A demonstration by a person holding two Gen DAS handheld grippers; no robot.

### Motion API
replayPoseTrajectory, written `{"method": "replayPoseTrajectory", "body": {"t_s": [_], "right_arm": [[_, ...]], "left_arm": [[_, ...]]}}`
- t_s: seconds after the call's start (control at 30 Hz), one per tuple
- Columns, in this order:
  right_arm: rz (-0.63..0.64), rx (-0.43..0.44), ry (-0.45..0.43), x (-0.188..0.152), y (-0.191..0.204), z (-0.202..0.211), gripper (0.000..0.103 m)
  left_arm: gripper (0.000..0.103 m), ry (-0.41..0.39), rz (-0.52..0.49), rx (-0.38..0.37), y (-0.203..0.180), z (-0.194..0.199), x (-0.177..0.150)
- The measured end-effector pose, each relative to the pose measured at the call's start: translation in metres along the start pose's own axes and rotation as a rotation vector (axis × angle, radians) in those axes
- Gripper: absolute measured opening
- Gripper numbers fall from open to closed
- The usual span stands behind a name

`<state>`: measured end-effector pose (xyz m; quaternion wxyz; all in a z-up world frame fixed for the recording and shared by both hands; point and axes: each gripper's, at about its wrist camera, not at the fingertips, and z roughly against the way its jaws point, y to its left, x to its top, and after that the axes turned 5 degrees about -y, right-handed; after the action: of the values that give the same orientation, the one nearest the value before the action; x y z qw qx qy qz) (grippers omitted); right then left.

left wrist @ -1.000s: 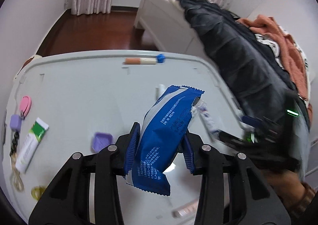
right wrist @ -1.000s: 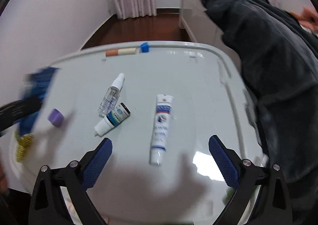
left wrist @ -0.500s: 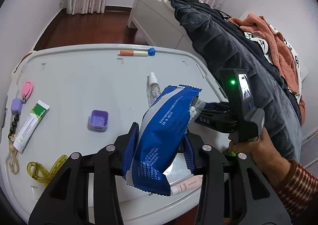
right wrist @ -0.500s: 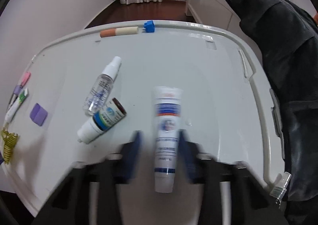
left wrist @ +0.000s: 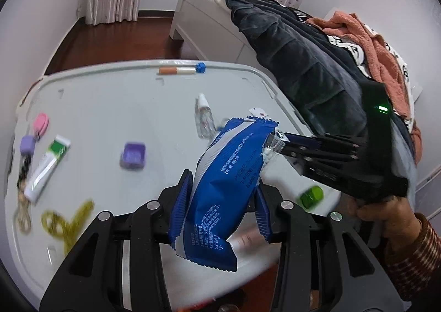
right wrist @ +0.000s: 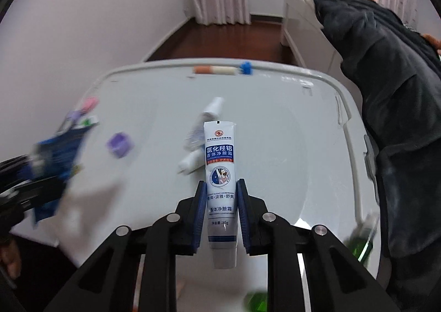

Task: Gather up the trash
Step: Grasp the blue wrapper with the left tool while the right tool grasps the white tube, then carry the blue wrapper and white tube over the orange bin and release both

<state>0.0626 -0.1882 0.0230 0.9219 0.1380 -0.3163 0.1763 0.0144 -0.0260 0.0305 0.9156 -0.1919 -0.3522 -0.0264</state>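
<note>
My left gripper (left wrist: 224,201) is shut on a blue and white snack wrapper (left wrist: 228,179) and holds it above the near edge of the white table (left wrist: 96,108). My right gripper (right wrist: 222,201) is shut on a white and blue cream tube (right wrist: 220,174), lifted off the table (right wrist: 275,130). The right gripper also shows in the left wrist view (left wrist: 286,144), right beside the wrapper's top. The wrapper shows blurred at the left of the right wrist view (right wrist: 58,152).
On the table lie a clear spray bottle (left wrist: 203,116), a purple cap (left wrist: 132,155), a green and white tube (left wrist: 46,168), a yellow clip (left wrist: 69,221), a green bottle (left wrist: 311,196) and an orange-tipped tube (left wrist: 179,70). Dark clothes (left wrist: 303,64) hang at the right.
My right gripper closed on the cream tube and lifted it off the table. My left gripper pulled back slightly with the wrapper still in it.
</note>
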Motion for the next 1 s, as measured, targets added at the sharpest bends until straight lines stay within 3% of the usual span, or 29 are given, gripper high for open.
{"method": "replayPoseTrajectory", "body": {"t_s": [0.1, 0.2, 0.33, 0.43, 0.5, 0.53, 0.57, 0.73, 0.87, 1.0], "right_arm": [[0.027, 0.066, 0.020, -0.032, 0.023, 0.029, 0.022], [0.077, 0.126, 0.098, -0.082, 0.052, 0.048, 0.022], [0.115, 0.168, 0.214, -0.141, 0.077, 0.049, 0.022], [0.104, 0.190, 0.301, -0.171, 0.084, 0.039, 0.023], [0.109, 0.188, 0.344, -0.182, 0.086, 0.031, 0.038], [0.124, 0.165, 0.350, -0.187, 0.089, 0.030, 0.055], [0.131, 0.139, 0.338, -0.187, 0.088, 0.031, 0.064], [0.046, 0.126, 0.266, -0.171, 0.068, 0.044, 0.070], [-0.032, 0.166, 0.167, -0.134, 0.052, 0.063, 0.072], [0.028, 0.165, 0.028, -0.090, 0.055, 0.086, 0.081]], "left_arm": [[0.040, 0.029, 0.009, -0.015, -0.008, 0.017, -0.032], [0.041, 0.090, 0.023, -0.030, -0.019, 0.027, -0.072], [0.041, 0.185, 0.052, -0.048, -0.025, 0.029, -0.121], [0.047, 0.272, 0.076, -0.032, -0.022, 0.020, -0.150], [0.055, 0.329, 0.088, 0.000, -0.018, 0.012, -0.160], [0.062, 0.341, 0.095, 0.021, -0.017, 0.010, -0.162], [0.064, 0.349, 0.111, 0.049, -0.013, 0.010, -0.161], [0.065, 0.229, 0.175, 0.093, 0.012, 0.033, -0.141], [0.066, 0.085, 0.160, 0.129, 0.038, 0.066, -0.095], [0.069, 0.026, -0.046, 0.187, 0.065, 0.080, -0.037]]}}
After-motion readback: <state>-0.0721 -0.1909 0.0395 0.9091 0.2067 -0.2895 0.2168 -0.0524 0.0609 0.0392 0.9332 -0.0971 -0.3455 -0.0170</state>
